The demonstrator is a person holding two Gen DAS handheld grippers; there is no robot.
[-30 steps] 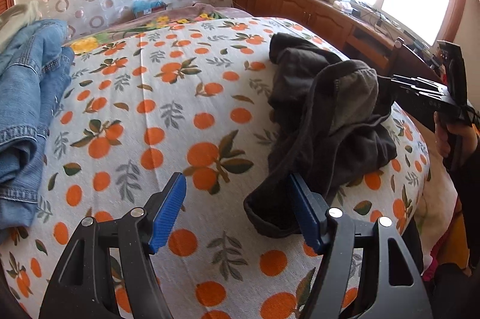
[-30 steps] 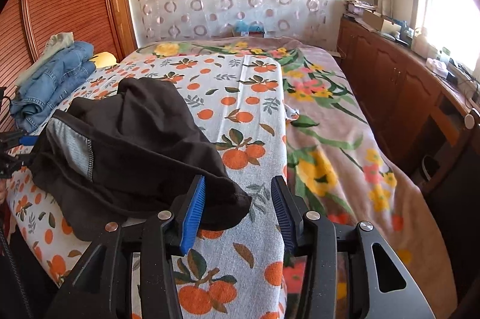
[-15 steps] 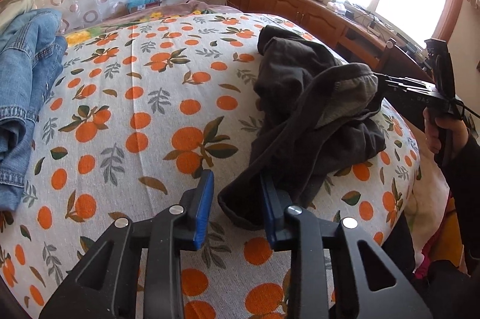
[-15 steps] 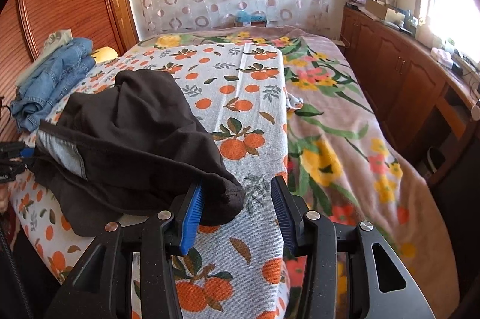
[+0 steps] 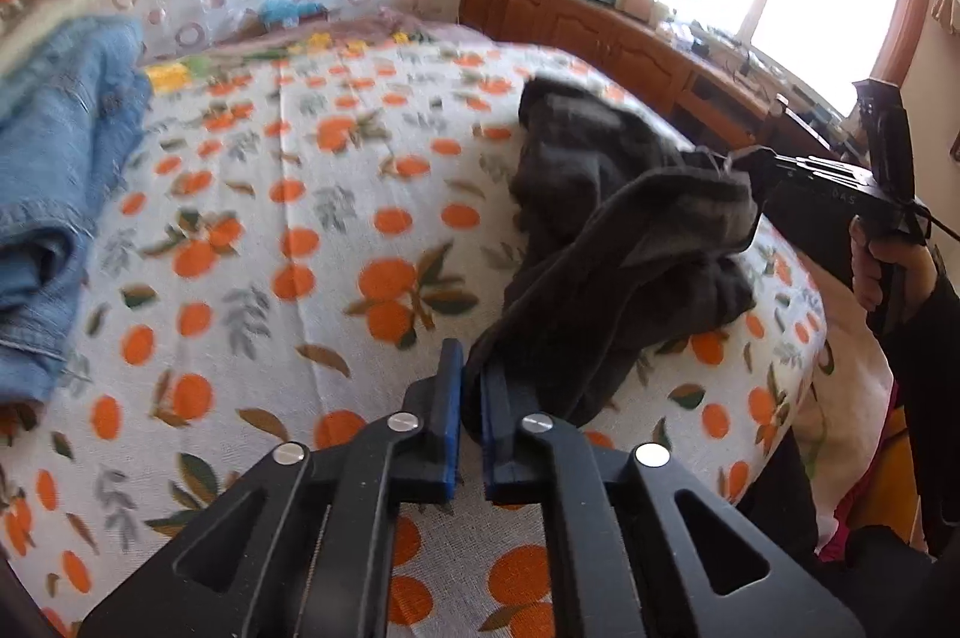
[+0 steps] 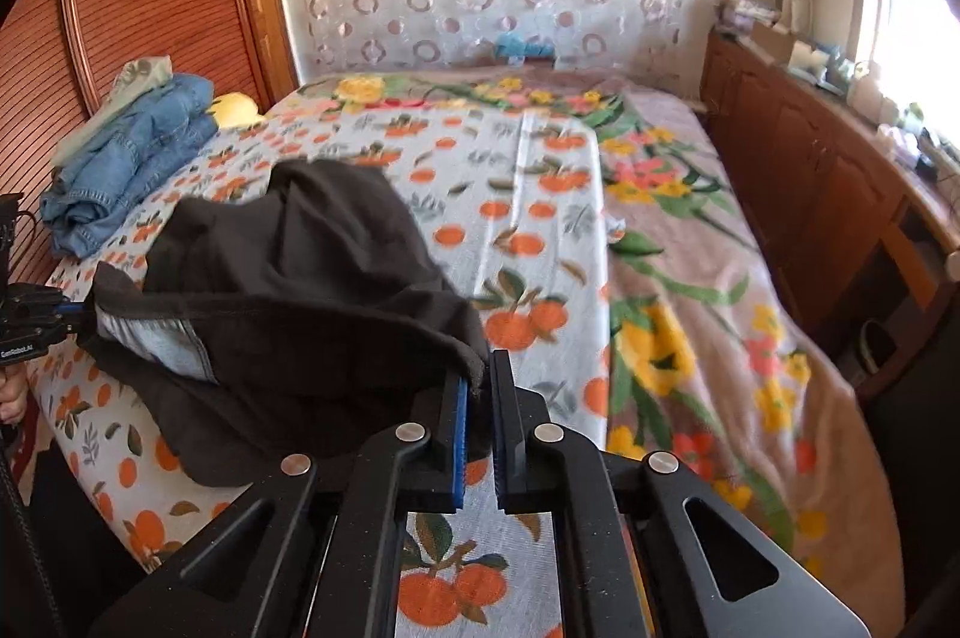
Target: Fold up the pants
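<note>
now both grippers' jaws just clamped tight on the dark pants [image 5: 612, 242]; left gripper [image 5: 471, 368], right gripper [image 6: 477, 377]

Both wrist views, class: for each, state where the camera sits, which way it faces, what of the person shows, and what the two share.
Left wrist: behind the left gripper, looking down across the bed towards the window; jaws just closed on the dark pants; right gripper and hand show.
Right wrist: behind the right gripper, facing the curtained wall; jaws just closed on the pants' waistband.
Shared: pants, folded jeans, orange-print sheet.
</note>
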